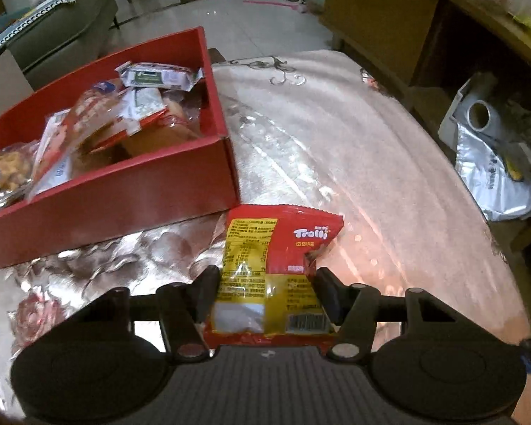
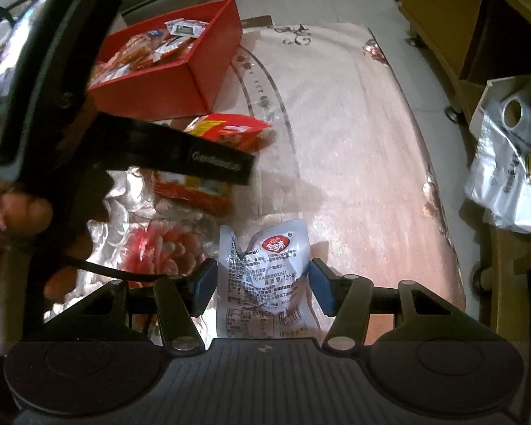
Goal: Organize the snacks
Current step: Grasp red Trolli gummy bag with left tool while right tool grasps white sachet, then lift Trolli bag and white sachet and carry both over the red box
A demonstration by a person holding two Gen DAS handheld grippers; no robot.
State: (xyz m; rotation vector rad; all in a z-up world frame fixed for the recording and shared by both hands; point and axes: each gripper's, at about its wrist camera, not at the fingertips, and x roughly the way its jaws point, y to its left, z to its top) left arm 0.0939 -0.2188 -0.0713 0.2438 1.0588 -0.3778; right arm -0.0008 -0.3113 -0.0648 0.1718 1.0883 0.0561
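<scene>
- A home living room is showing: a grey-green sofa (image 1: 63, 17) is sitting at upper left on a pale tiled floor (image 1: 251, 17).
- A wooden cabinet (image 1: 378, 17) is standing at upper right.
- A floral plastic-covered tablecloth (image 1: 354, 134) is covering the table in the centre.

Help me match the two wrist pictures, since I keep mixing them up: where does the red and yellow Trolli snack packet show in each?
Left wrist view: the red and yellow Trolli snack packet sits low in the centre, between the left gripper jaws.
Right wrist view: the same packet lies left of centre, partly behind the left gripper's black finger.
Shared landmark: the red cardboard box of snacks, just beyond the packet in both.
</scene>
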